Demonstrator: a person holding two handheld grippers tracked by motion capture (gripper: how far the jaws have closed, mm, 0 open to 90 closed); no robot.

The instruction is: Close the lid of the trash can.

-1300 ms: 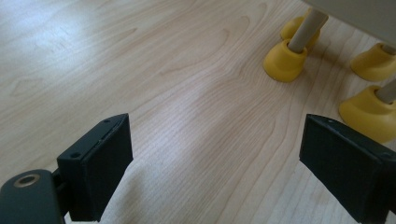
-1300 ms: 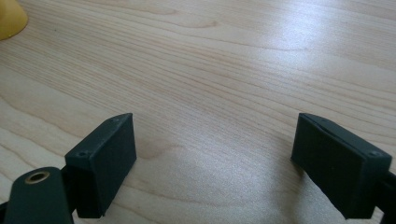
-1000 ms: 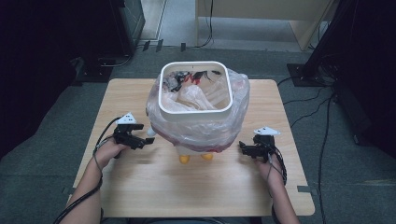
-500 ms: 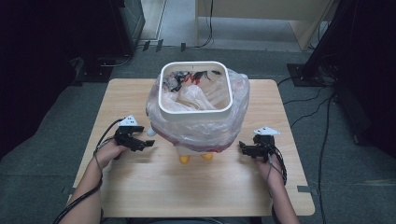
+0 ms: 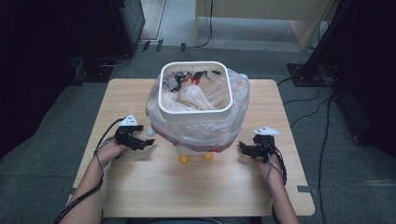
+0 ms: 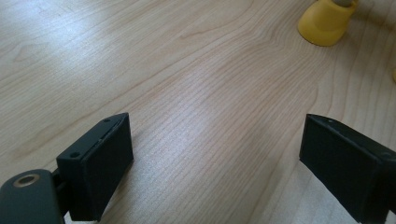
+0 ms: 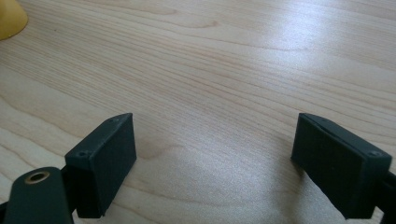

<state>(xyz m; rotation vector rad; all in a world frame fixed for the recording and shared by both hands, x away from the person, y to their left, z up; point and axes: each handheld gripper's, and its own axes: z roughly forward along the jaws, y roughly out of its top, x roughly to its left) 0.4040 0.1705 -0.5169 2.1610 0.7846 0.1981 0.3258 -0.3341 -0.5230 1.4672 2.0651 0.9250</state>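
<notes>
Creeping inward since a second ago, the left gripper (image 5: 148, 143) now noses up beside the bagged white bin (image 5: 196, 105) mid-table, jaws spread wide like the right gripper (image 5: 243, 148), so a bag grab looks close.

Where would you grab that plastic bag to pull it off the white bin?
Probably the loose bag folded down outside the bin's rim, coming in from each side. It puffs out there, giving slack to pinch. Both tongs, left and right, stand open beside it.
</notes>
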